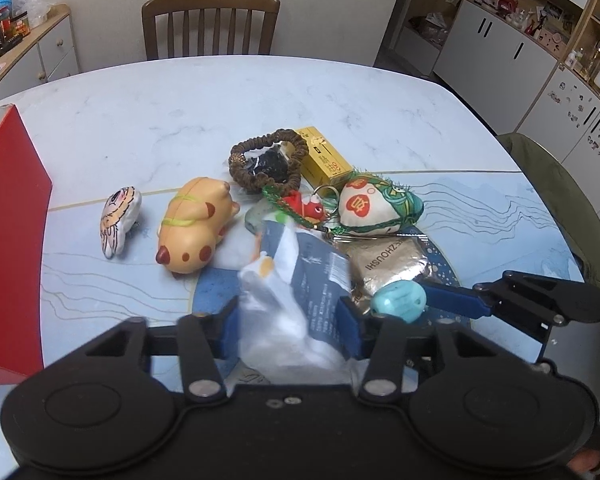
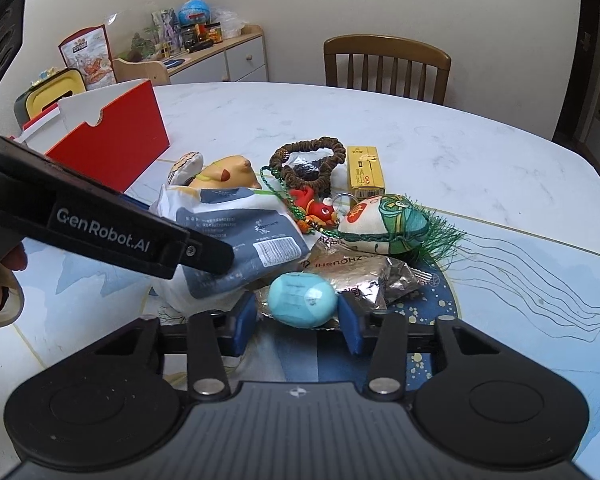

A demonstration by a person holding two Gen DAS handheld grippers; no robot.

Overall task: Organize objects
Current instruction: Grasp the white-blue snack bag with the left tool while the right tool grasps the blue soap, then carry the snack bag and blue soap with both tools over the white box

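Closest to my left lens is the white-and-navy packet (image 1: 300,280), pinched between the left tongs (image 1: 290,322) — jaws narrowed onto its crumpled body, so I read it as gripped and partly raised off the heap. I judge I have it that way to carry it to the red box (image 1: 8,240), which stands well to the left of those tongs, its open top visible in the right view.

My right tongs (image 2: 298,322) stand open, one blue pad on either side of the turquoise egg (image 2: 302,300), not yet touching it as far as I can tell (the egg rests on a silver foil pouch (image 2: 356,276), so it may skid when squeezed).

Beyond both tongs the pile is tight: a pig toy (image 1: 194,228), a brown scrunchie (image 1: 268,164), a yellow carton (image 1: 326,156), a red fish charm (image 1: 304,206) and a green-fringed pouch (image 1: 378,206), several touching or overlapping.

Room to move — the table (image 1: 140,120) is bare ahead and left of the left tongs, a clear lane to the box. On the right, the table edge lies well apart.
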